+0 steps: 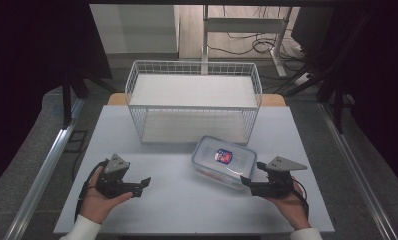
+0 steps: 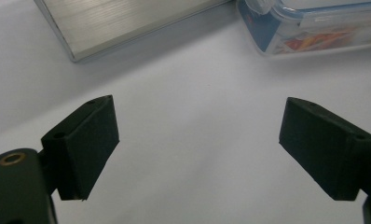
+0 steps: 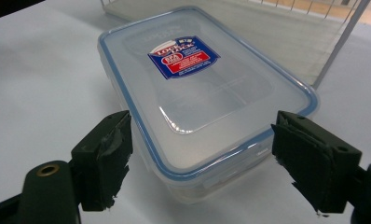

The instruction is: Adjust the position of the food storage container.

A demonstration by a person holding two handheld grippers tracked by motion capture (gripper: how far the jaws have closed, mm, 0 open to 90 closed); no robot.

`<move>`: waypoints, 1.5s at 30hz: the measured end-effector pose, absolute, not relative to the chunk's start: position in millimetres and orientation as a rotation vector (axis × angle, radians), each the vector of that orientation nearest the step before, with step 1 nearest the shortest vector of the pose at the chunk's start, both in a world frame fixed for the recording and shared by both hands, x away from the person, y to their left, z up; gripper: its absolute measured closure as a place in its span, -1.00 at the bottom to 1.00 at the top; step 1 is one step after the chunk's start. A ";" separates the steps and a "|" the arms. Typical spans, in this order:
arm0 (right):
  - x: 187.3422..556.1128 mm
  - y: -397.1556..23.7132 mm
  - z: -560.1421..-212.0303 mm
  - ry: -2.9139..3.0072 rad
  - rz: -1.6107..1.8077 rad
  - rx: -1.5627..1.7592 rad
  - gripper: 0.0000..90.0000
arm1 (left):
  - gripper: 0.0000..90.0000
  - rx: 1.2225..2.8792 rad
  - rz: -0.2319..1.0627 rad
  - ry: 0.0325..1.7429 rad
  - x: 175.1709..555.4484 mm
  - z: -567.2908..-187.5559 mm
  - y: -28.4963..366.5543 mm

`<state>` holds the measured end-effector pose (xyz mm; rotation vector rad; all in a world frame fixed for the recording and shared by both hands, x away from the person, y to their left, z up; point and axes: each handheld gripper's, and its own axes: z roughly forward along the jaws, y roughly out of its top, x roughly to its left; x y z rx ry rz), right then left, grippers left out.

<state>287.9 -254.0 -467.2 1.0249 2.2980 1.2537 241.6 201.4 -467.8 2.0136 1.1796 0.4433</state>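
- Between my right gripper [image 3: 200, 161] jaws, at the bottom of the right gripper view, sits the near short end of a clear plastic food container [image 3: 202, 98]; the jaws stand wide apart, one on either side of that end, and I cannot tell whether either touches it.
- Its lid has a blue seal round the rim and a red and blue label [image 3: 183, 57] toward the upper middle of that frame.
- My left gripper [image 2: 197, 144] is also spread wide, with nothing between the jaws but bare white table [image 2: 193, 93].
- At the upper right of the left gripper view a corner of the container [image 2: 309, 25] shows; at the upper left lies a brushed metal edge [image 2: 123, 21].
- From the high view, my left gripper [image 1: 137, 186] rests in my left hand [image 1: 99, 200] at the lower left, well apart from the container [image 1: 224, 160], which lies right of centre on the table [image 1: 187, 200].
- My right gripper [image 1: 254, 181], held in my right hand [image 1: 292, 202], sits at the container's near right corner.
- Just behind the container stands a white wire basket [image 1: 194, 100], in the upper middle of the frame.
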 end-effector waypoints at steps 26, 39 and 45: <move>383.7 -199.5 -411.4 2.370 1.002 1.033 0.67 | -0.74 2.022 0.449 1.182 241.0 -468.1 200.3; 422.8 -184.3 -426.6 2.454 0.742 0.884 0.97 | -0.74 2.040 0.451 1.174 246.1 -470.3 197.2; 428.7 -165.5 -434.7 2.513 0.658 0.769 0.97 | -0.74 2.020 0.467 1.191 247.2 -465.5 206.1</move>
